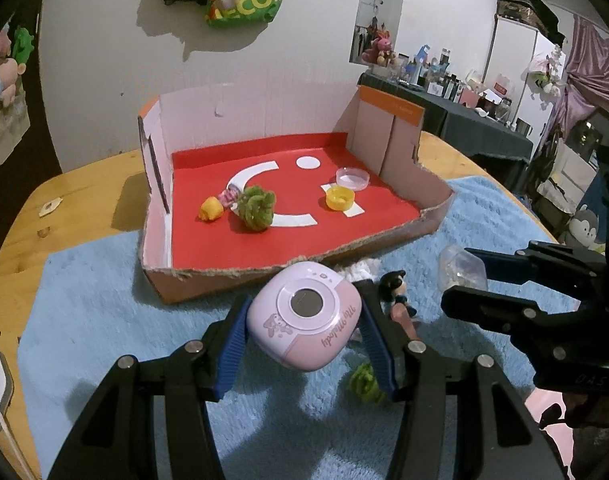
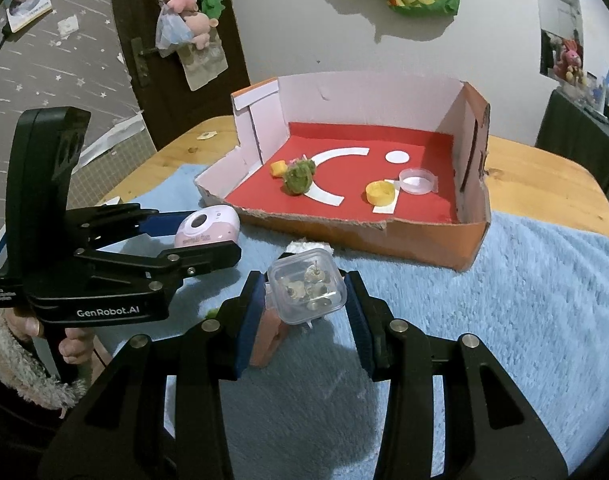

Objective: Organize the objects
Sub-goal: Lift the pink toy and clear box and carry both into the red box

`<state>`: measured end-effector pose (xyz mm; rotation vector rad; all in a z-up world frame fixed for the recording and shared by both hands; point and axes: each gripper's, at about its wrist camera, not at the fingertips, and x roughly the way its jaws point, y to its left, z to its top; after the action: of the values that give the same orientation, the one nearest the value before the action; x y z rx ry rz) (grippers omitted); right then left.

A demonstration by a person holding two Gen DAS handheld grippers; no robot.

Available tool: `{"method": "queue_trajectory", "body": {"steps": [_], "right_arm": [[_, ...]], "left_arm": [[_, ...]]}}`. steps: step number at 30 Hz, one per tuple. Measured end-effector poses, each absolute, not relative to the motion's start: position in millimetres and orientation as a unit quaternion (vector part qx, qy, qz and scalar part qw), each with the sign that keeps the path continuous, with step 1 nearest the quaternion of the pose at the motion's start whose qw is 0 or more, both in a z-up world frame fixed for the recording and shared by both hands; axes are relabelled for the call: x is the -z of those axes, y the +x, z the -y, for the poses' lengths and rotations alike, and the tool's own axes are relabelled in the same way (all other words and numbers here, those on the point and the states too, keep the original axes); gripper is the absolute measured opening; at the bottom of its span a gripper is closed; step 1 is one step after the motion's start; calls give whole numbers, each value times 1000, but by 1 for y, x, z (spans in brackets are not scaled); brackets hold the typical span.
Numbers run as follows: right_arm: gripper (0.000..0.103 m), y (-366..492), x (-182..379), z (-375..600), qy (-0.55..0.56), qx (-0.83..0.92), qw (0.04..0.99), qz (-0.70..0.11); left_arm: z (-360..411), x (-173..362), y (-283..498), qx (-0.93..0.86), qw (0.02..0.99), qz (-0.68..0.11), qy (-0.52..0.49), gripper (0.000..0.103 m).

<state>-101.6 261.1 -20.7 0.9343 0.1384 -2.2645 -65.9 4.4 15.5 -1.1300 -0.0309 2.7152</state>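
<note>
My left gripper (image 1: 304,320) is shut on a pink toy camera (image 1: 304,318) and holds it above the blue towel (image 1: 84,300), just in front of the cardboard box (image 1: 264,270). It also shows in the right wrist view (image 2: 208,226). My right gripper (image 2: 304,296) is shut on a small clear plastic box (image 2: 307,286) with metal bits inside, also held above the towel. In the left wrist view that clear box (image 1: 462,270) shows at the right. The cardboard box has a red floor (image 2: 416,200).
In the box lie a green fuzzy ball (image 1: 256,208), a yellow toy (image 1: 211,209), a yellow cap (image 1: 339,198) and a clear lid (image 1: 352,178). On the towel lie a small doll (image 1: 396,292), a green fuzzy piece (image 1: 364,382) and a pink clip (image 2: 268,340).
</note>
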Motion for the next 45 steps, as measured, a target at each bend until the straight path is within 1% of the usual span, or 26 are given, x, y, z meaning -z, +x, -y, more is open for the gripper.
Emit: {"method": "queue_trajectory", "body": {"steps": [19, 32, 45], "right_arm": [[39, -120, 4, -256, 355, 864, 353, -44], [39, -146, 3, -251, 377, 850, 367, -26], [39, -165, 1, -245, 387, 846, 367, -29]], "left_arm": [[-1, -35, -84, -923, 105, 11, -371, 56], [5, -39, -102, -920, 100, 10, -379, 56], [8, -36, -123, -913, 99, 6, -396, 56]]}}
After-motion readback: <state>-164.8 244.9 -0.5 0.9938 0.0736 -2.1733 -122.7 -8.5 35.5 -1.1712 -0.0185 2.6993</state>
